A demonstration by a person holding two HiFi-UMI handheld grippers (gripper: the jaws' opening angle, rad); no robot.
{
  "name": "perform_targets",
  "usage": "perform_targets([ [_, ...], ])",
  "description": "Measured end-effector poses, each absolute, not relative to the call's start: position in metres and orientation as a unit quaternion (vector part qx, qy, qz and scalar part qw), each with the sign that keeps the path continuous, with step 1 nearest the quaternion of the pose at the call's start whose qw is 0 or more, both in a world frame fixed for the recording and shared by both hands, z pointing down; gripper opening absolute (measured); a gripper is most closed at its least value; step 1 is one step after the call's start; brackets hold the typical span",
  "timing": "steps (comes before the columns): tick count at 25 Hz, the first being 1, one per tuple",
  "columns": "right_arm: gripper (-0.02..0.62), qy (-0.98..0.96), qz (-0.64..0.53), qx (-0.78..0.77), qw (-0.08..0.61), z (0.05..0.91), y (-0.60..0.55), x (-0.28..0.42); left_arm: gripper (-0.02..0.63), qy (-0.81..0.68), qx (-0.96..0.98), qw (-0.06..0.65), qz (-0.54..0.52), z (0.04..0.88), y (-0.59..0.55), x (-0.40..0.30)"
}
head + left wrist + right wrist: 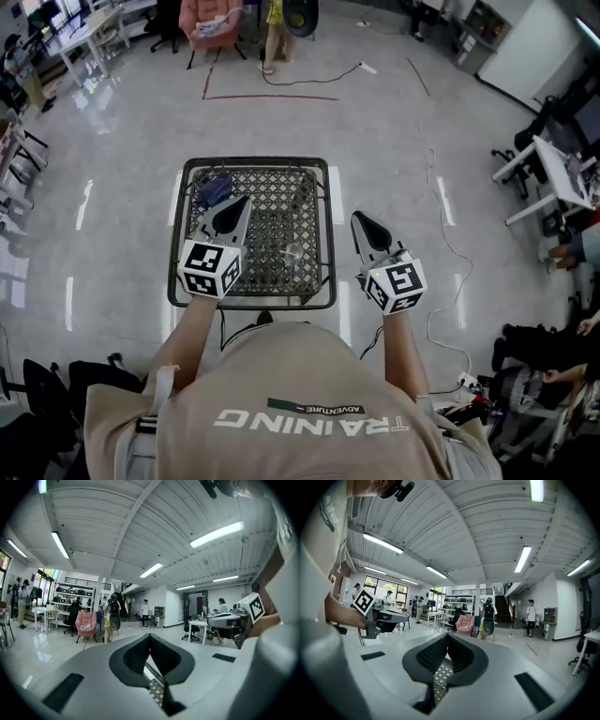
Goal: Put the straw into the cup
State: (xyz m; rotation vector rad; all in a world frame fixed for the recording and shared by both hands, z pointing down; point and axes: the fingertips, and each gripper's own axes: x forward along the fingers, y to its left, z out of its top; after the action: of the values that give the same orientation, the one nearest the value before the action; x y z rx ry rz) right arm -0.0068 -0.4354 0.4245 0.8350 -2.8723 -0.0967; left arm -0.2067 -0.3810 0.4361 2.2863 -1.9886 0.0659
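Clear and faint, the cup (293, 251) stands near the lattice table's (323, 202) front edge; the straw is too small to tell. Left tongs (246, 201) and right tongs (357, 217) are pressed together, empty, the right just past the table's side over floor (403, 150).

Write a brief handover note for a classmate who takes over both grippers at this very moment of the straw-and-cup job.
Left gripper: jaws together, empty, over the table's near-left corner.
Right gripper: jaws together, empty, just off the table's right edge.
Things: what looks like a clear cup stands near the table's front middle. A blue item lies at the far left. The straw cannot be made out.
Done: nothing yet.
Left: find the straw, grip it, put it into the cup.
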Motion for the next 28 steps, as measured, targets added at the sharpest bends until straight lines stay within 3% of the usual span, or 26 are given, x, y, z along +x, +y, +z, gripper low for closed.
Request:
perform_targets([
  [8,0.017,-0.956,-0.017,0.288,0.049,0.409,-0.447,-0.002,0.017,-0.653,0.755,0.05,0.031,0.436,-0.385,-0.212],
  [28,0.017,-0.957,-0.006,0.272,0.101,0.439,-0.44,-0.009,0.017,-0.648,0.756,0.09,0.016,0.45,-0.385,-0.219],
])
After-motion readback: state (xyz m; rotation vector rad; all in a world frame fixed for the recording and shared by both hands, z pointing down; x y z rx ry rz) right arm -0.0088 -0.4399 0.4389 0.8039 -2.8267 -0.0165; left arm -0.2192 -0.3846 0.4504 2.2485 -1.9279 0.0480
